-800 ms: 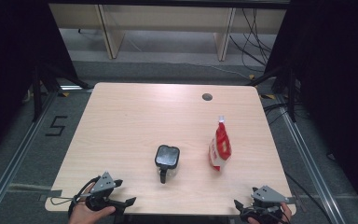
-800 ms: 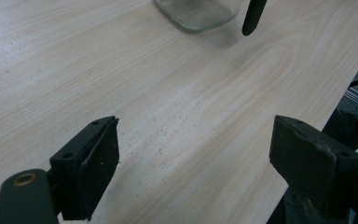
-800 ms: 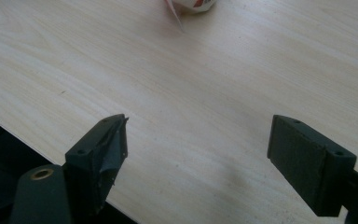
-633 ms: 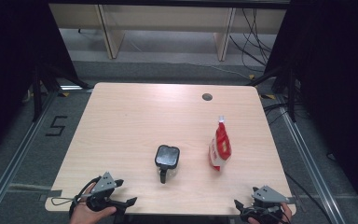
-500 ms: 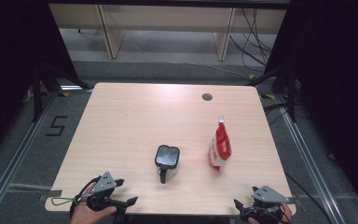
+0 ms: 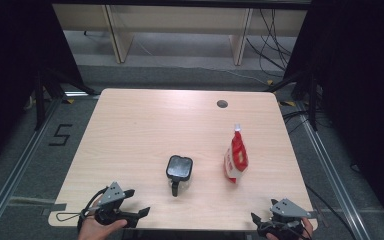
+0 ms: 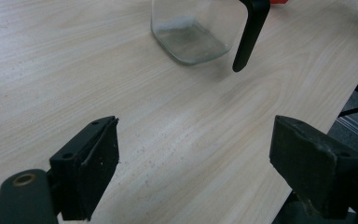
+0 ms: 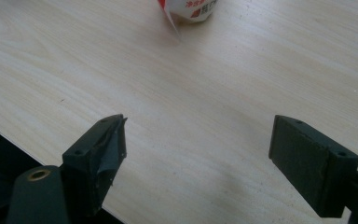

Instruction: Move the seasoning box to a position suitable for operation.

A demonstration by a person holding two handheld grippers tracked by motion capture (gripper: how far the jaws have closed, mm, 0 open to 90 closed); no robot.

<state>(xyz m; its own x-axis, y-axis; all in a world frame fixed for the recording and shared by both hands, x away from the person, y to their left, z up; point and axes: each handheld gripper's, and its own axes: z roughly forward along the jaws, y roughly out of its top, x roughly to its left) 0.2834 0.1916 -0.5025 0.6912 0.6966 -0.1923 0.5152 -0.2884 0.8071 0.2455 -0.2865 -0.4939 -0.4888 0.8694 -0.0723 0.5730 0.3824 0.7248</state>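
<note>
Nearest, at the table's (image 6: 130,130) front edge, the 2 grippers sit low in the person's hands, the left gripper (image 6: 130,212) at the left corner and the right gripper (image 6: 265,222) at the right, each tilted toward the middle; judging by that, this looks like a ready stance ahead of any reach; both pairs of jaws stand wide with only bare wood between them; a little farther in, the glass jar (image 6: 179,172) with its black lid and black handle stands upright, handle turned toward the person, likely for an easy pinch; just to its right, apart from it, the red and white pouch (image 6: 236,159) stands upright; farthest, a round cable hole (image 6: 222,104) marks the table's back edge
</note>
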